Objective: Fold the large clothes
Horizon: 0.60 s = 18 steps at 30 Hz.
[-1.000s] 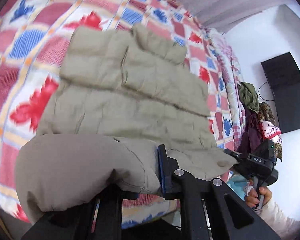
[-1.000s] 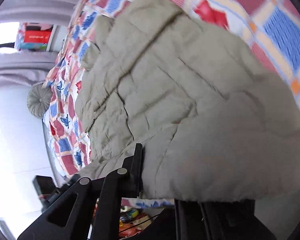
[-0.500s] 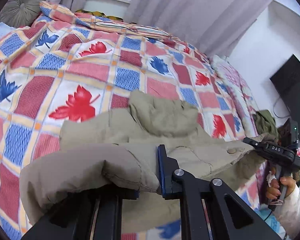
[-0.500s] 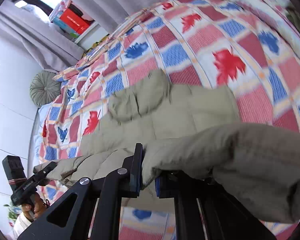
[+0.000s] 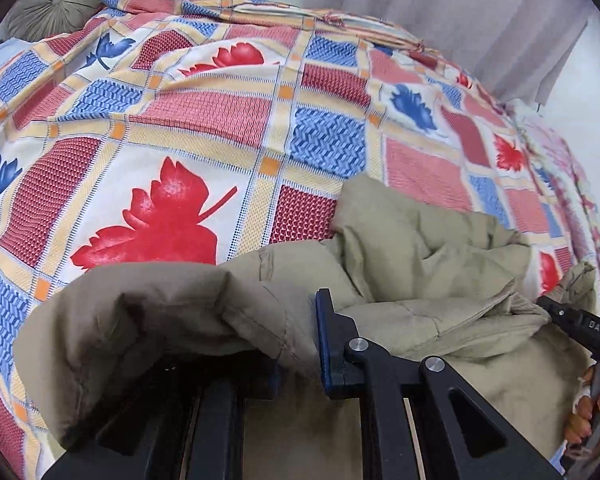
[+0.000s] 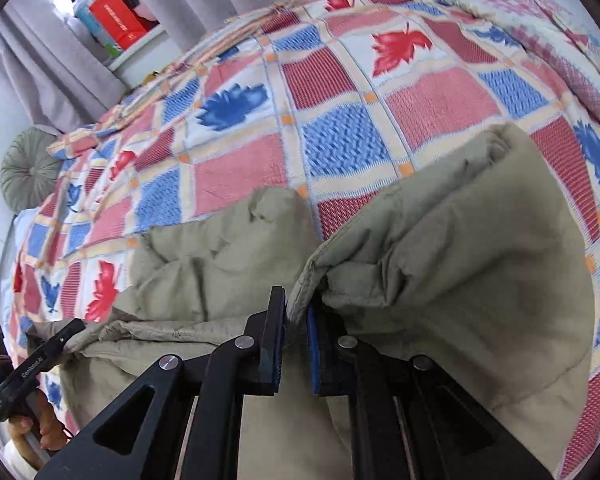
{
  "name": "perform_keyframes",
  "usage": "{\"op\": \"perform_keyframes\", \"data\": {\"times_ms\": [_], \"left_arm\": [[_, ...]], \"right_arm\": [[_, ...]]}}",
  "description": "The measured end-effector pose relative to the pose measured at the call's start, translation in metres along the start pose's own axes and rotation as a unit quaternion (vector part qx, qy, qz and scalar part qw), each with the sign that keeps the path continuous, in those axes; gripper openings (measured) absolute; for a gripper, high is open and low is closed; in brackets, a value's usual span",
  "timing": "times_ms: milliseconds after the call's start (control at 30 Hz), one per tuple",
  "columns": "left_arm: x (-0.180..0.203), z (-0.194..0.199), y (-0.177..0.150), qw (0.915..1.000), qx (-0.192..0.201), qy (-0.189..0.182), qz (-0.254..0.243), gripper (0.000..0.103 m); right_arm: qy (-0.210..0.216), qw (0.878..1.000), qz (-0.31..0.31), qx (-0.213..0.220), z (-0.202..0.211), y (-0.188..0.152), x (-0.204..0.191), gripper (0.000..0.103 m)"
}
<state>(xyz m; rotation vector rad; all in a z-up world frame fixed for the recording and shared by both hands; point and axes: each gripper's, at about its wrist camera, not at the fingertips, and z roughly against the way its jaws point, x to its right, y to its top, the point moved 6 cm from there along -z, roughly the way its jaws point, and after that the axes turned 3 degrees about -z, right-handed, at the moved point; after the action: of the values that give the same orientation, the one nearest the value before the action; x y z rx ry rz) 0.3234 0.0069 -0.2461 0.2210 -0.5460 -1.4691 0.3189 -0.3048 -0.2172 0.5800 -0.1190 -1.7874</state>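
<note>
A khaki padded jacket (image 5: 420, 248) lies on a bed, its near hem lifted and carried over the rest of the garment. My left gripper (image 5: 300, 340) is shut on the hem's left corner, and the puffy fabric drapes over its left finger and hides it. My right gripper (image 6: 296, 320) is shut on the hem's right corner of the jacket (image 6: 460, 248), with the seam pinched between the blue pads. Each gripper shows at the edge of the other's view: the right gripper (image 5: 544, 304) and the left gripper (image 6: 74, 326), both biting the hem.
The bed carries a patchwork quilt (image 5: 172, 128) with red and blue leaves. A round grey cushion (image 6: 28, 172) lies at its head, by grey curtains (image 5: 460, 4) and a sill with red boxes (image 6: 116, 20). A person's hand (image 5: 588, 412) holds the right gripper's handle.
Both grippers have carried the hem forward over the jacket toward its collar and lower to the bed. The views swung up from the flat jacket to the quilt and curtains.
</note>
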Motion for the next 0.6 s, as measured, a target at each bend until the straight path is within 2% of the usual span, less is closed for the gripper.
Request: {"op": "perform_keyframes", "data": {"times_ms": [167, 233, 267, 300, 333, 367, 400, 600], "left_arm": [[0.002, -0.004, 0.001, 0.9999, -0.006, 0.01, -0.004, 0.017], [0.001, 0.004, 0.002, 1.0, -0.004, 0.005, -0.007, 0.023], [0.001, 0.009, 0.002, 1.0, -0.003, 0.002, -0.006, 0.031], [0.0, 0.013, 0.003, 1.0, -0.003, -0.001, -0.005, 0.047], [0.0, 0.019, 0.003, 1.0, 0.0, -0.005, -0.003, 0.054], [0.001, 0.024, 0.004, 1.0, 0.004, -0.008, -0.001, 0.06], [0.001, 0.028, 0.005, 0.9999, 0.007, -0.009, -0.001, 0.06], [0.002, 0.054, -0.003, 0.9997, 0.017, -0.006, -0.017, 0.06]], "right_arm": [[0.002, 1.0, -0.023, -0.002, -0.018, -0.005, 0.012, 0.015], [0.011, 0.999, -0.032, -0.006, -0.016, -0.005, 0.014, 0.017], [0.016, 0.999, -0.036, -0.007, -0.013, -0.004, 0.014, 0.023], [0.021, 0.999, -0.038, -0.006, -0.009, -0.003, 0.014, 0.035], [0.028, 0.999, -0.04, -0.005, -0.005, -0.002, 0.014, 0.045], [0.036, 0.999, -0.041, -0.002, 0.0, 0.0, 0.013, 0.071], [0.041, 0.998, -0.04, 0.003, 0.006, 0.001, 0.012, 0.081], [0.045, 0.998, -0.041, 0.01, 0.031, -0.005, 0.007, 0.081]]}}
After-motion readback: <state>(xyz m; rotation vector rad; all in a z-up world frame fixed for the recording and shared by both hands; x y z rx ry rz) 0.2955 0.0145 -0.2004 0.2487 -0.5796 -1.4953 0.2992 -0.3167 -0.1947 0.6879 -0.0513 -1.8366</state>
